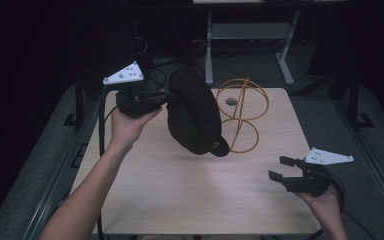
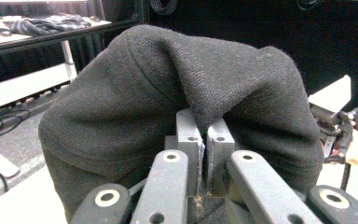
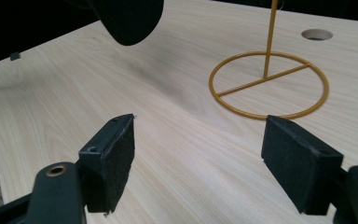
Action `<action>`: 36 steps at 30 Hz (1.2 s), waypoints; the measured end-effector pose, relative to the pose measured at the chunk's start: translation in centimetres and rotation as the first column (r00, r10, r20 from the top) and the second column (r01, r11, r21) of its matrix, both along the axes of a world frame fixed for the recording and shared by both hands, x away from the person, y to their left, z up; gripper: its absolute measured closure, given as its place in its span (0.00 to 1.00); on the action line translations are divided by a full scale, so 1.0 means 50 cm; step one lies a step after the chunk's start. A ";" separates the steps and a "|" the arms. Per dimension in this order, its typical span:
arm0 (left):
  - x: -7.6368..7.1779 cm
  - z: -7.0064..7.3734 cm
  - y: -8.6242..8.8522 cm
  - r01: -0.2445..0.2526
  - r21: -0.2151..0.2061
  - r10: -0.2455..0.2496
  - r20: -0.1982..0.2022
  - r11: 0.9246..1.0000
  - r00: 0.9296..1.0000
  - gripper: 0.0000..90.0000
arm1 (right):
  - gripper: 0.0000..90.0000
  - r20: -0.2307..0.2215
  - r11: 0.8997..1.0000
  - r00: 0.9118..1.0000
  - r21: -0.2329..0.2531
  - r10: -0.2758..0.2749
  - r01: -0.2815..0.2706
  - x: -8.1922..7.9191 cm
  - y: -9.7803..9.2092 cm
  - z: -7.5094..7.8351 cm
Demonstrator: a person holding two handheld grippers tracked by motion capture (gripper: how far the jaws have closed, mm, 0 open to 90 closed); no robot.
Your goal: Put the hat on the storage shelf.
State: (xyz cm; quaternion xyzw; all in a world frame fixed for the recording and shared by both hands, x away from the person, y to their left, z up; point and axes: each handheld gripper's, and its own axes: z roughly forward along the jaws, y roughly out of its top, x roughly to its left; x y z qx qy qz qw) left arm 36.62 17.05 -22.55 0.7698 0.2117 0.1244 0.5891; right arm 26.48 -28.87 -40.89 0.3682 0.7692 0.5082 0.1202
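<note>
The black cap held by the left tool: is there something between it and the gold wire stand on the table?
Nothing visible does. The black cap hangs from the left tool, beside the gold wire stand, with bare table below. The right tool is apart, near the table's right edge.

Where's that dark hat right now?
In the high view, the dark hat hangs above the table's left-centre, pinched by the left gripper, just left of the gold wire stand.

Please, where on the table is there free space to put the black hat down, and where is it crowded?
The table is bare along its near half, between the left forearm and the right gripper, and on its left side under the raised left gripper. It is crowded at the far middle, where the gold wire stand sits beside the hanging hat.
</note>
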 end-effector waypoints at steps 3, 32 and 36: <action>0.014 0.011 -0.011 0.003 -0.002 -0.003 0.001 1.000 1.000 0.97 | 0.28 0.016 1.000 1.000 -0.012 -0.017 0.018 -0.002 -0.008 0.003; 0.145 0.077 -0.182 0.081 0.050 -0.079 -0.050 0.995 0.996 0.97 | 0.28 -0.003 0.996 0.997 0.055 -0.074 0.074 0.009 -0.053 -0.014; 0.155 0.076 -0.208 0.081 0.065 -0.078 -0.048 0.995 0.996 0.97 | 0.28 -0.002 0.994 0.997 0.070 -0.083 0.083 0.007 -0.060 -0.015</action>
